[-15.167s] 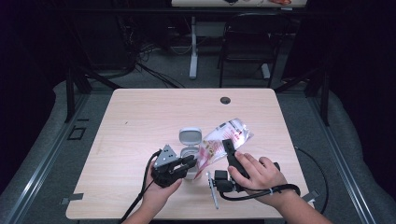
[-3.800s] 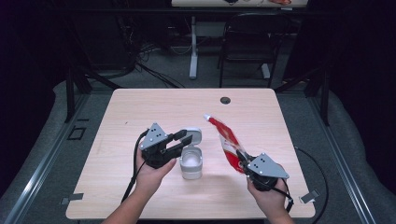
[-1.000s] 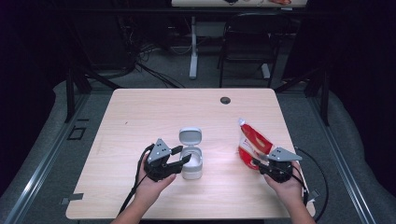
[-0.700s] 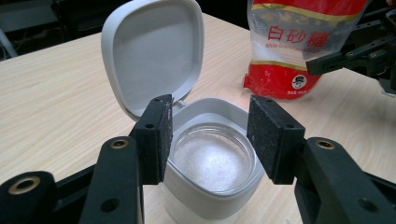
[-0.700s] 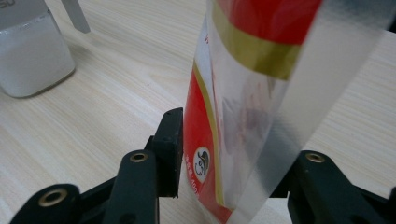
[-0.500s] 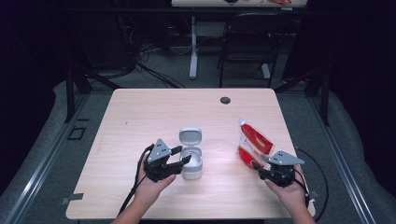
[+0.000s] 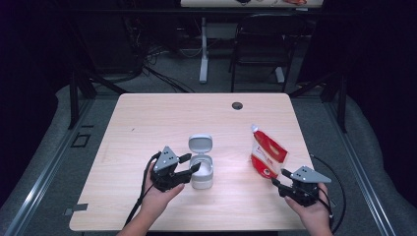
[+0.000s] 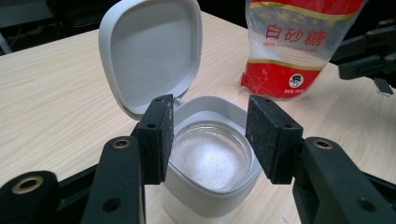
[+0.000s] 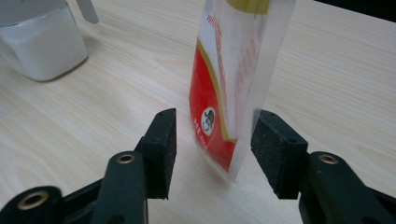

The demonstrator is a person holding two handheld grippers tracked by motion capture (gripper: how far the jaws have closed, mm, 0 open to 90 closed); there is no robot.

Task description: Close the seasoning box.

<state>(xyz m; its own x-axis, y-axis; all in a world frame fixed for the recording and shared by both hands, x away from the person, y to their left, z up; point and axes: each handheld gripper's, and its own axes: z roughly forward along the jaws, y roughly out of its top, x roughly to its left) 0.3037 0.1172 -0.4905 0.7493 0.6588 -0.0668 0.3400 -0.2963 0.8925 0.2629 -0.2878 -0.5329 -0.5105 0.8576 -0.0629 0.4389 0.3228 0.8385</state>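
The desk [image 7: 147, 123] carries a sugar bag [image 7: 266, 156] lying near its right edge — soft, crinkly plastic with loose, shifting contents, so take it by the stiffer bottom seam. The white jar [image 7: 201, 169] at centre, lid up, is rigid and light. Your right tongs [image 9: 212, 151] have just been opening and stand apart around the bag's corner, unpressed; your left tongs [image 8: 210, 140] straddle the jar's rim — apart too.
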